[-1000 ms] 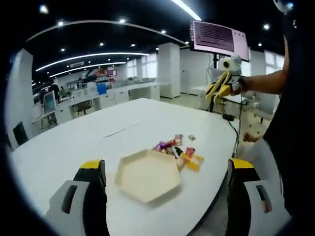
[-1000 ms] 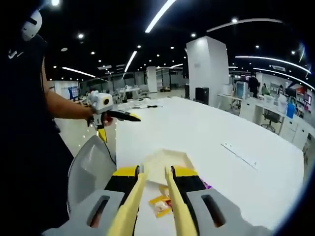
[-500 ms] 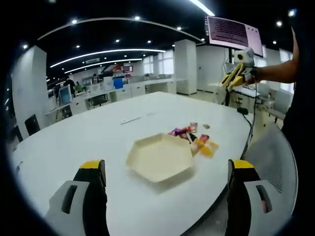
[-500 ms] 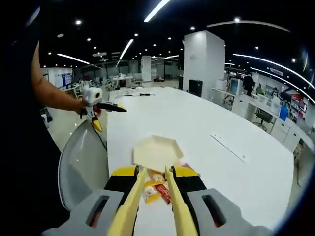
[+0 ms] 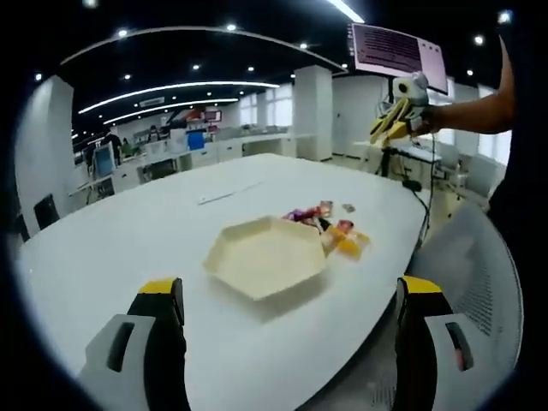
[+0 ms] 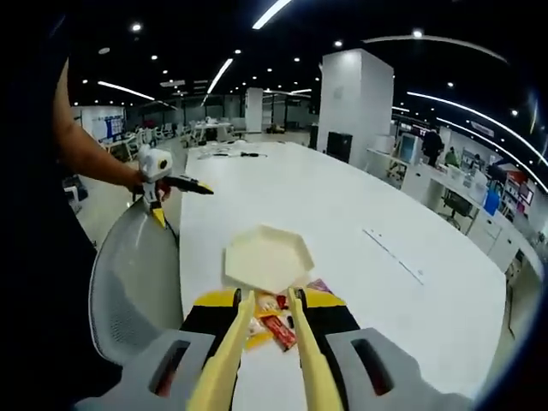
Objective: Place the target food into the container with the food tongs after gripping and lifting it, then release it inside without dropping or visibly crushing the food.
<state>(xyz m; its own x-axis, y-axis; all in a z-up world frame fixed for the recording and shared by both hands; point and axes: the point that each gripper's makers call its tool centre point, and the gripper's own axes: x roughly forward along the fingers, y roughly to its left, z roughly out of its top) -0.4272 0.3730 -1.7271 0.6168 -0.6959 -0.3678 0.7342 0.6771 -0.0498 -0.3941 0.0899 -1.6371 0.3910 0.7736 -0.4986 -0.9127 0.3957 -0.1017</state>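
Observation:
A cream hexagonal tray [image 5: 265, 257] lies on the white table [image 5: 128, 248], with a small heap of wrapped snack packets [image 5: 330, 227] touching its far right side. My left gripper [image 5: 291, 342] is wide open, low over the table's near edge, nothing between its jaws. My right gripper [image 5: 396, 116] is held high at the upper right, carrying yellow food tongs [image 5: 385, 128]. In the right gripper view the right gripper [image 6: 272, 300] is shut on the tongs [image 6: 231, 360], whose arms stand apart above the packets [image 6: 274, 327]. The tray [image 6: 267, 257] lies beyond them.
A grey mesh office chair [image 6: 137, 274] stands at the table's edge beside the person. The left gripper [image 6: 158, 171] hangs over that chair in a hand. A wall monitor [image 5: 394, 51] hangs behind. Bare table [image 6: 342, 205] stretches past the tray.
Both cameras have shifted. In the right gripper view the tray has slid farther up and the packets now sit between the tong arms. Tray and packets lie as before.

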